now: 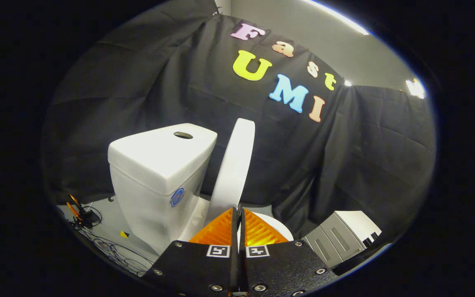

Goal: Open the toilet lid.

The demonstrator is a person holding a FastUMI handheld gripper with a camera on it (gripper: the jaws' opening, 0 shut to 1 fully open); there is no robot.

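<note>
The toilet lid [234,165] stands nearly upright beside the tank [159,165], just beyond the gripper [238,212], whose orange fingers are clenched together, grasping nothing. A gentle final push should rest it against the tank.

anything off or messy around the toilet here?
Nothing damaged or spilled. The toilet lid stands raised, just ahead of the gripper, whose fingers are nearly closed with nothing visibly between them. Only clutter: loose cables on the floor beside the tank.

Pale floor [114,218] carries the white toilet [159,177]; dark cables [109,247] and a small yellow-black marker [124,234] beside it, grey cabinet [336,235] opposite.
</note>
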